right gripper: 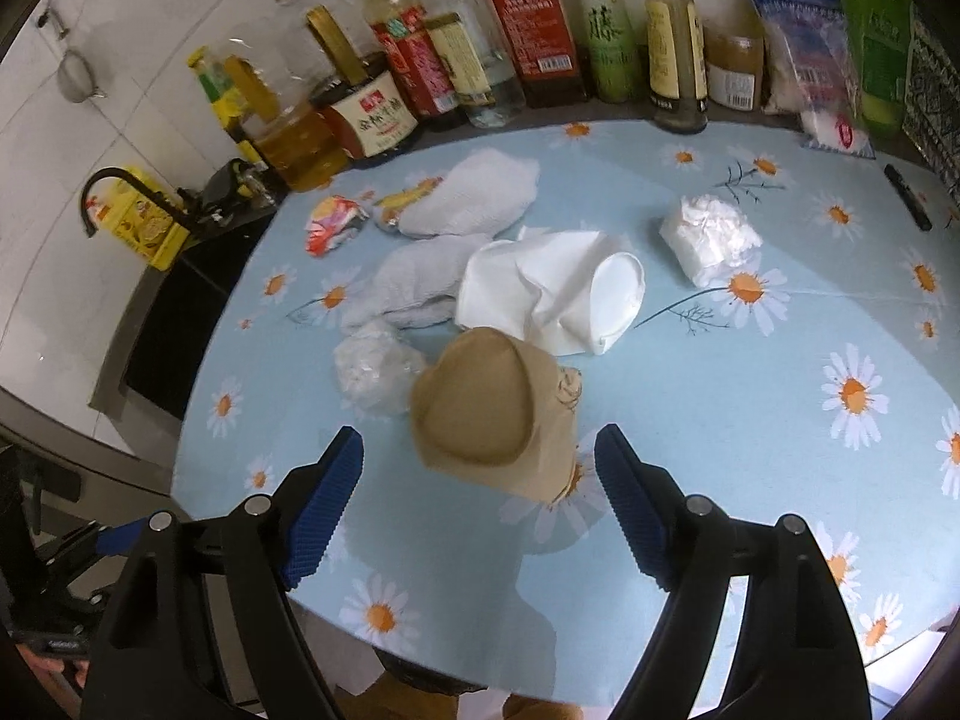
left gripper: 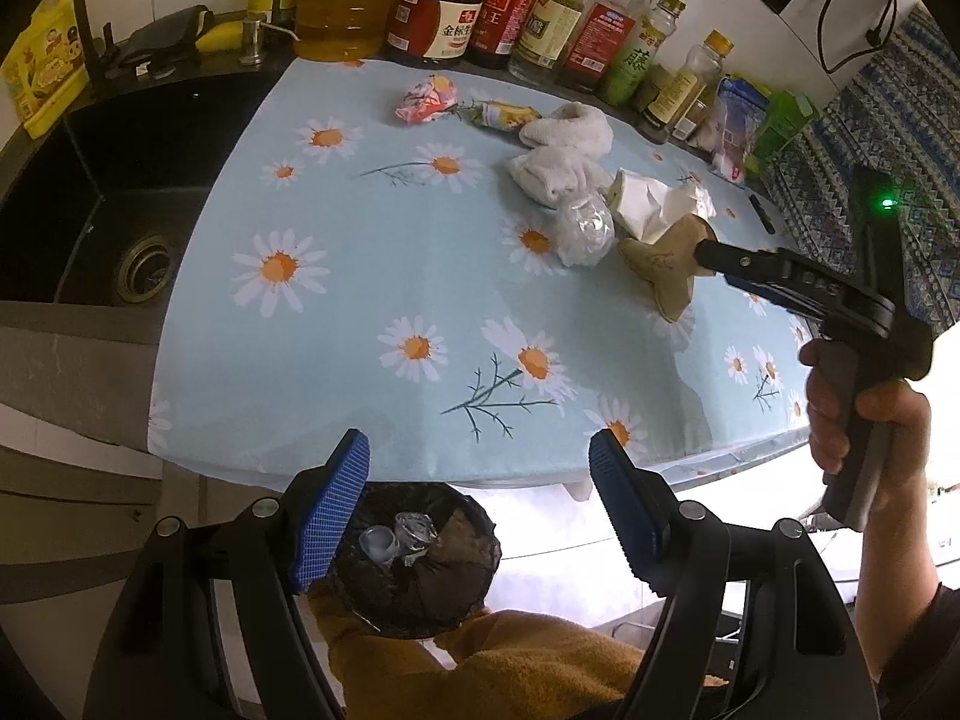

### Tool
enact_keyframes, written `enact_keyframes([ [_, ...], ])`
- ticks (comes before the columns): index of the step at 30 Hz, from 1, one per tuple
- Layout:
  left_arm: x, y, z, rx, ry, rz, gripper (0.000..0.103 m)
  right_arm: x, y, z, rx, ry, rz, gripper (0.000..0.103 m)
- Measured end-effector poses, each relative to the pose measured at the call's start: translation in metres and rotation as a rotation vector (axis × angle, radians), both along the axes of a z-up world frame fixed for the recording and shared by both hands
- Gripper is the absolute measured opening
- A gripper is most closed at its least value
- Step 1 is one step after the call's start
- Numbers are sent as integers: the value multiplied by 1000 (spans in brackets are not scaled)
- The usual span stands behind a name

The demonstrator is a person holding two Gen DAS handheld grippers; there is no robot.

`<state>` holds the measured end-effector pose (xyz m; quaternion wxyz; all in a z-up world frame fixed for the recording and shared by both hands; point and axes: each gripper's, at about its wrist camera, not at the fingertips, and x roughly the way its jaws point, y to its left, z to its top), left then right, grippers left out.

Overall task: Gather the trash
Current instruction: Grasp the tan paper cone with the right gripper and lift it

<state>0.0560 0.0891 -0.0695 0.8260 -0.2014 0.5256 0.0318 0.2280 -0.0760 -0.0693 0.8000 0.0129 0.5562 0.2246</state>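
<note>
A: Where do the left gripper [left gripper: 480, 510] and its fingers [left gripper: 329, 513] stand?

B: Off the front edge of the bench [left gripper: 360, 312], fingers apart with nothing between them. Below them a dark-lined bin [left gripper: 438, 576] holds clear plastic scraps.

A: And the right gripper [right gripper: 480, 504]?

B: Its fingers [right gripper: 630, 507] are spread and grip nothing. A tan sock [right gripper: 492, 414] lies just ahead of them on the daisy-print cloth; whether a tip touches it cannot be told.

A: Where is the trash?

B: Mid-bench: a crushed white paper cup [right gripper: 558, 294], a clear plastic ball [right gripper: 375, 369], a white wad [right gripper: 708, 237] and a red wrapper [right gripper: 333, 228], among two white socks [right gripper: 468, 195]. Bottles [right gripper: 540, 30] line the back.
</note>
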Motion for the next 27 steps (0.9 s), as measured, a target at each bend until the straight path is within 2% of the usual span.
enact_keyframes([
  [5, 2, 7, 0, 4, 6, 16, 74, 11, 3, -15, 7, 38, -17, 79],
  [14, 10, 6, -4, 6, 19, 26, 74, 23, 9, -24, -15, 39, -38, 79],
  [16, 11, 5, -4, 9, 21, 21, 74, 25, 10, -28, -33, 47, -39, 69],
  [17, 12, 5, -4, 9, 22, 19, 74, 26, 10, -29, -37, 48, -38, 69],
  [27, 33, -5, -4, 21, 24, -26, 74, 14, 1, -18, 7, 50, -26, 68],
])
